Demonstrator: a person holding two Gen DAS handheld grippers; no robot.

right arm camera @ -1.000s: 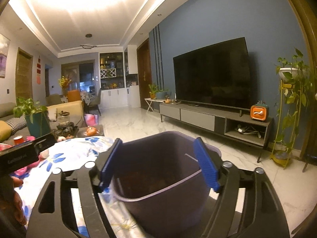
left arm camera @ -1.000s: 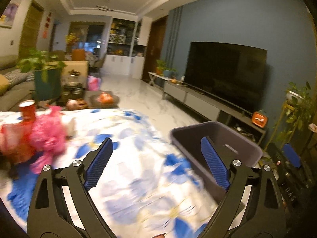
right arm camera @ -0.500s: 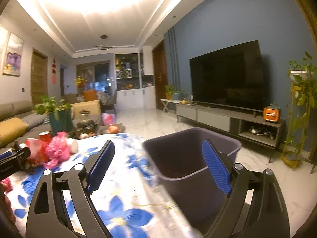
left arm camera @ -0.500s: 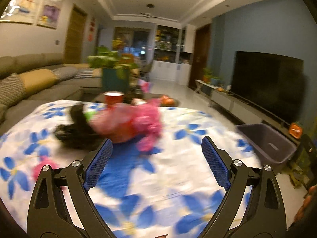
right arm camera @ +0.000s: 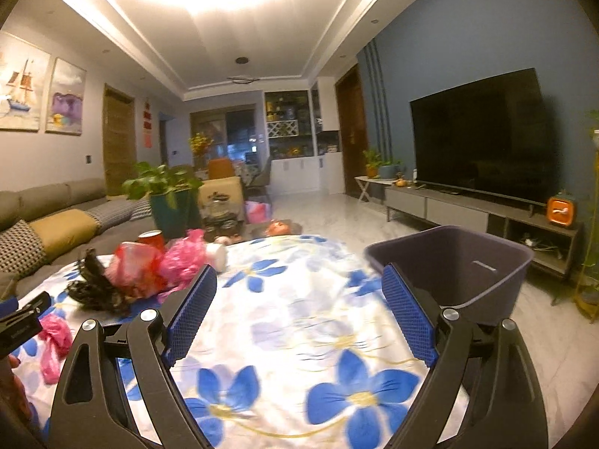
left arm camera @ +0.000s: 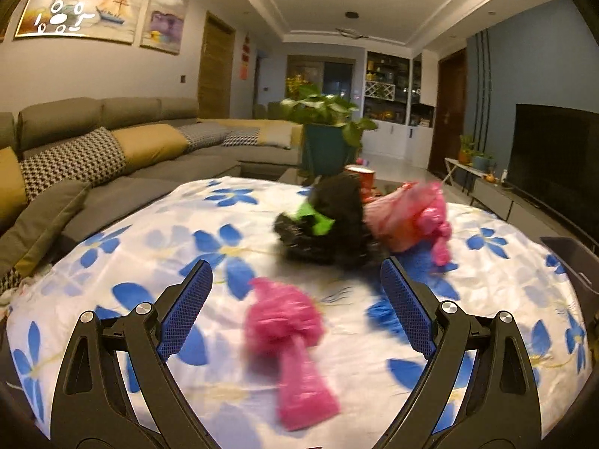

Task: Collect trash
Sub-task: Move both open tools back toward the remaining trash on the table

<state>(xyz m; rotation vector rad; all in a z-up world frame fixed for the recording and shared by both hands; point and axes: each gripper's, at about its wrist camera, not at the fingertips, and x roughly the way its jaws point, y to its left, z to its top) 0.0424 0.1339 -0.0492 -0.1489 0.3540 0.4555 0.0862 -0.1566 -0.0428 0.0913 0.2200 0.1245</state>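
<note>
A round worktop under a white cloth printed with blue flowers [right arm camera: 299,336] fills the middle of the room. At its right edge sits a dark grey plastic bin [right arm camera: 460,265]. A heap of black and pink-red plastic bags [left arm camera: 359,220] lies near the far side, and a crumpled pink plastic bag [left arm camera: 288,340] lies between the spread, empty fingers of the left gripper [left arm camera: 297,314]. The right gripper [right arm camera: 299,321] has just been opening and stands spread, holding nothing.
</note>
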